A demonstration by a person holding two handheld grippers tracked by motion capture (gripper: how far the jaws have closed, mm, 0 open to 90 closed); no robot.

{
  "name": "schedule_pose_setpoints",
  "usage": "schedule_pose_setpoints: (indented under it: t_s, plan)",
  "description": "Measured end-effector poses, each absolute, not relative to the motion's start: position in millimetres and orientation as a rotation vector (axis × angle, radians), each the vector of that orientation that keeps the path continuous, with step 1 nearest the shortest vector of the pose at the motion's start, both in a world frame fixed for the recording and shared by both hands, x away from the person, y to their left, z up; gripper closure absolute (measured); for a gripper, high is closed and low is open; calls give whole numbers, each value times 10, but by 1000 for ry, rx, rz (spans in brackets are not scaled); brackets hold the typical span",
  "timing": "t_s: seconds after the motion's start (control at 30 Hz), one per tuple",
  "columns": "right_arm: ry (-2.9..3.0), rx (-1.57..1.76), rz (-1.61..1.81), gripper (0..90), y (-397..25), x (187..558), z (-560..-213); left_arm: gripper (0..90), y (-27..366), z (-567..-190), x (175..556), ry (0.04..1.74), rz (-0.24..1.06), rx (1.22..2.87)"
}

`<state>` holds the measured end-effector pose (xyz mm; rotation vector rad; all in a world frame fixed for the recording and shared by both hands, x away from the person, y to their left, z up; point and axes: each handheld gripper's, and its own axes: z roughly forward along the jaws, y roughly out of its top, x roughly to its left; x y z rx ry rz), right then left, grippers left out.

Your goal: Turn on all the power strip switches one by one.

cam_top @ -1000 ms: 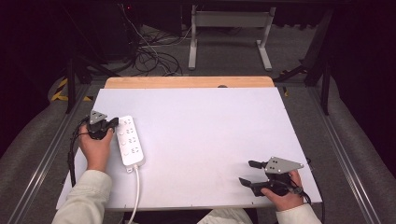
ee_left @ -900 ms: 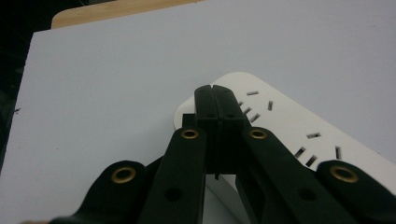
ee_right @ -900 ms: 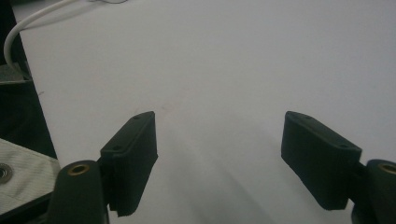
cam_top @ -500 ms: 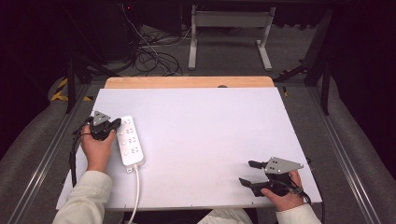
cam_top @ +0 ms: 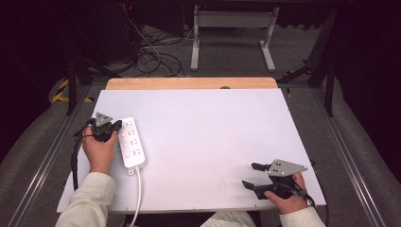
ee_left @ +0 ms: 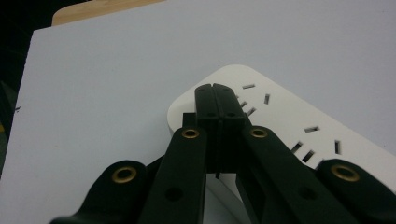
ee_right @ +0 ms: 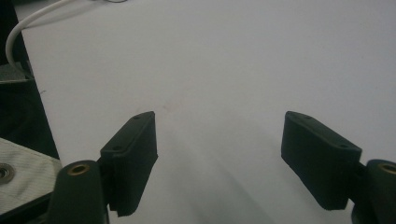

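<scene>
1. almost nothing has shifted over the last second: the left gripper (cam_top: 115,126), jaws pressed together, stays at the far end of the power strip (cam_top: 131,143).
2. the strip lies flat near the table's (cam_top: 213,137) left edge (cord trailing toward the person).
3. the right gripper (cam_top: 253,176) waits spread wide, empty, so work looks paused.

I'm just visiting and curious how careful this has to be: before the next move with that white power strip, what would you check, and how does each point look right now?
1. Left gripper closed: ok, its jaws are pressed together over the power strip's end, with nothing between them.
2. Tips actually touching the strip: cannot tell, they are over its corner in the left gripper view.
3. Strip flat on the table: ok, sockets face up.
4. Cord free: ok, it runs off the near edge unsnagged.
5. Right gripper out of the way: ok, jaws wide open over bare table, far from the strip.
6. Strip's sockets unoccupied: ok, no plug in them.
</scene>
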<state>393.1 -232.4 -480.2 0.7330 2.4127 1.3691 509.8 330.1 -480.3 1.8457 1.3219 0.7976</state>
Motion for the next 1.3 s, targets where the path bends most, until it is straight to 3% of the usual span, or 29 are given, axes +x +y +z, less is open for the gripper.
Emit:
schedule_pose_setpoints:
  t_s: [0.9,1.17,1.3]
  plan:
    - [2415,727,1376,276,-2327,3926,-4803,900,3319,-4822,5118,1349,775,1818]
    - [2412,727,1379,275,-2331,3919,-4797,900,3257,-4741,5167,1371,788,1919]
    - [2407,730,1384,275,-2342,3917,-4794,900,3300,-4741,5183,1385,731,1890]
